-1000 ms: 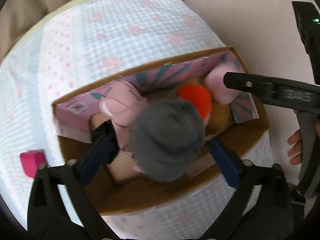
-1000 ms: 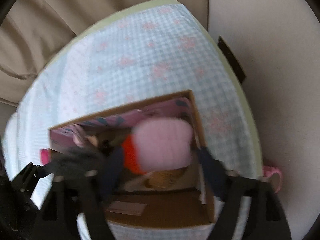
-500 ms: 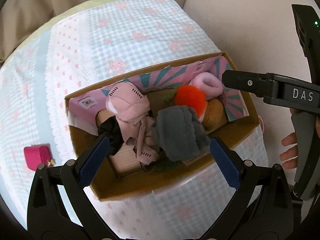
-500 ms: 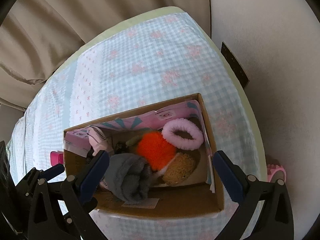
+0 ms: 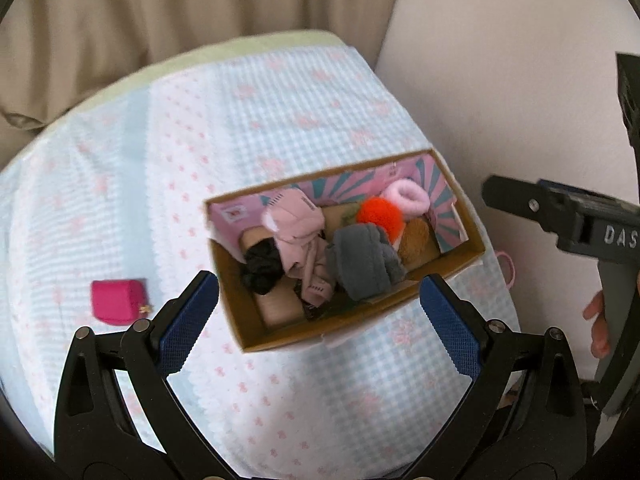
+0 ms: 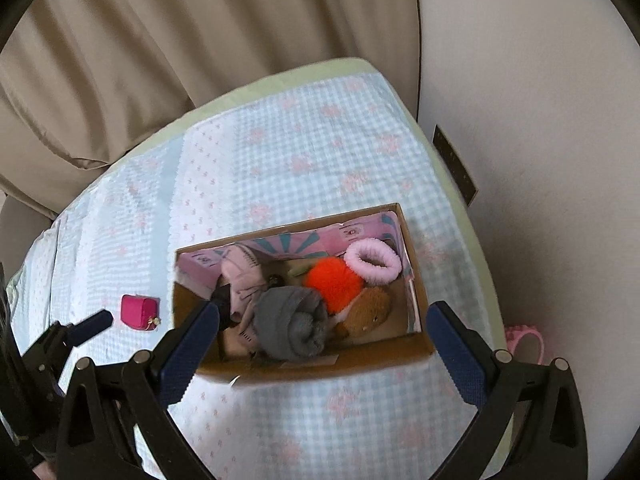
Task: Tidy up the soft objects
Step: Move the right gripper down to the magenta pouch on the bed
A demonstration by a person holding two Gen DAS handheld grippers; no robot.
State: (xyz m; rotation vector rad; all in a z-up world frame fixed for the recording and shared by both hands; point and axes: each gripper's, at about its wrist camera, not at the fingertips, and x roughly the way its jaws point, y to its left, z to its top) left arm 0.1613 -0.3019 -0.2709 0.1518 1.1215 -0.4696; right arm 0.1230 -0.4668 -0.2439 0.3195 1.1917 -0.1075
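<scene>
A cardboard box (image 5: 280,336) (image 6: 304,368) with a pink lining stands on the checked cloth. In it lie a grey rolled sock (image 5: 362,266) (image 6: 290,322), an orange pompom (image 5: 380,216) (image 6: 334,280), a pink fluffy ring (image 5: 406,196) (image 6: 372,260), a brown plush (image 5: 416,238) (image 6: 366,310), pink cloth (image 5: 298,226) (image 6: 240,276) and a black scrunchie (image 5: 260,266). My left gripper (image 5: 318,322) is open and empty above the box's near side. My right gripper (image 6: 322,350) is open and empty above the box.
A small magenta pouch (image 5: 116,300) (image 6: 138,312) lies on the cloth left of the box. The table's light blue checked cloth (image 5: 280,112) (image 6: 300,152) reaches beige curtains behind and a white wall at the right. A pink item (image 6: 524,340) lies on the floor at the right.
Both grippers let go of the grey sock and the pink ring into the box, opened, and pulled up and back. The box now looks smaller in both views.
</scene>
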